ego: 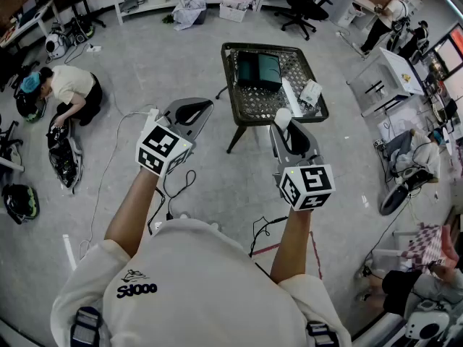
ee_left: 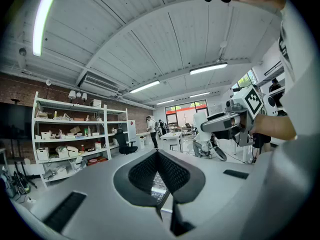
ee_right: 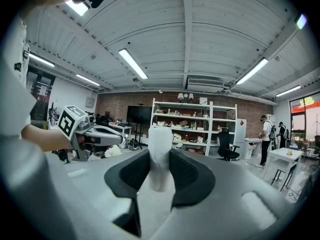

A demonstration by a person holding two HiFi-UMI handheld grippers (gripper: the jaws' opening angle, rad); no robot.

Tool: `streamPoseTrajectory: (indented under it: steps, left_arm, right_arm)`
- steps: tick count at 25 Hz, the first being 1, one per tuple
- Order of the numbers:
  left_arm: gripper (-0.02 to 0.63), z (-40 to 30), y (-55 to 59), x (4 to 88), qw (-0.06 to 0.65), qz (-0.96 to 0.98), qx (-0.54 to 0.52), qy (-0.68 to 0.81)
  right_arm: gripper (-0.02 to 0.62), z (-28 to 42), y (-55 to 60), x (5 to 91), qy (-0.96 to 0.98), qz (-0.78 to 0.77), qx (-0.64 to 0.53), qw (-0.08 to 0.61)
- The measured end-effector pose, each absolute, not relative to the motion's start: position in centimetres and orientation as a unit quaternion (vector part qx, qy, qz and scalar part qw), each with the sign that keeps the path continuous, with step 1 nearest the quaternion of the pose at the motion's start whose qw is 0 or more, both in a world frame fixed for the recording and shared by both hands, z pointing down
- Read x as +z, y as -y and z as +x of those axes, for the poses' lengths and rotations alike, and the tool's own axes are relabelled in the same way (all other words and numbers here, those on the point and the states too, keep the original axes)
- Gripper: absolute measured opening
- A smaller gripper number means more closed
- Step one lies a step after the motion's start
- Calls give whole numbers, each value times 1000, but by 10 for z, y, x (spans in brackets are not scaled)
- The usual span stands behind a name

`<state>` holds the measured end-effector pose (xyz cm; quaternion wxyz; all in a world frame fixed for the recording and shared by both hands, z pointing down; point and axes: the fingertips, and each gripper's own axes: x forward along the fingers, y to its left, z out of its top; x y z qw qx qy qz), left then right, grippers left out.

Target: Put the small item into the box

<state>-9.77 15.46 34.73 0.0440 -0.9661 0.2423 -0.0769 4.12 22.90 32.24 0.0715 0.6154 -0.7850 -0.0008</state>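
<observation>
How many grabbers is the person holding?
2. The left gripper is at the head view's left, jaws together and empty. The right gripper is at its right, clamping a white item.

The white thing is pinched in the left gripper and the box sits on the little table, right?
No: the white thing is pinched in the right gripper, as the right gripper view shows. The box does sit on the little table.

My left gripper (ee_left: 157, 154) and right gripper (ee_right: 161, 170) were grey with black pads (ee_right: 125, 176) and black-and-white marker cubes (ego: 163, 149); the small item (ee_right: 161, 146) was white, the box (ego: 259, 69) dark green.
</observation>
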Motion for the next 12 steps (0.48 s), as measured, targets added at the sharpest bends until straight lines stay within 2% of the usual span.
streamPoseTrajectory:
  steps: [12]
  left_arm:
    - [2,-74,-164,355,31,-962,-80,-259]
  right_arm:
    - [133,83,-237,325,775,628,17,61]
